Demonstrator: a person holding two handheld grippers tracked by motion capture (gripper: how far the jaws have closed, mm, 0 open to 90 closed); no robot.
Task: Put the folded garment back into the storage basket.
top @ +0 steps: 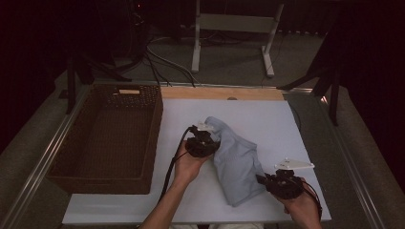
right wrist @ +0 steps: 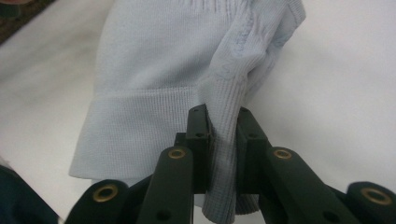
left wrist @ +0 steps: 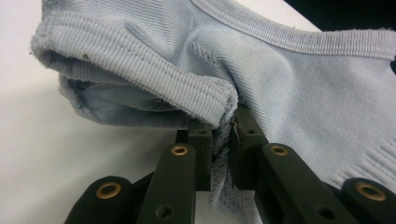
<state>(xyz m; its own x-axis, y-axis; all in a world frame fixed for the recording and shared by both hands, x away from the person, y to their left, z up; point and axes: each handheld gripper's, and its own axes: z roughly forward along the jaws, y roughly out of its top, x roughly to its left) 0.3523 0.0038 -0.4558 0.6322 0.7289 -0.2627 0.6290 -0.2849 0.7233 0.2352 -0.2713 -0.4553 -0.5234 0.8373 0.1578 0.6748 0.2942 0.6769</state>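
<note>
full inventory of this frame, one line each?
garment: 1, light blue ribbed knit, on the white board between the two grippers, pinched at both ends
basket: 1, dark brown wicker, left of the board
board: 1, white, on the table
wooden strip: 1, light wood, along the board's far edge
frame legs: 1 set, white, on the floor beyond the table
left gripper: 1, black, jaws shut on garment hem
right gripper: 1, black, jaws shut on garment fold

The pale blue garment (left wrist: pixel 299 79) runs past the left gripper view's top and right edges.
</note>
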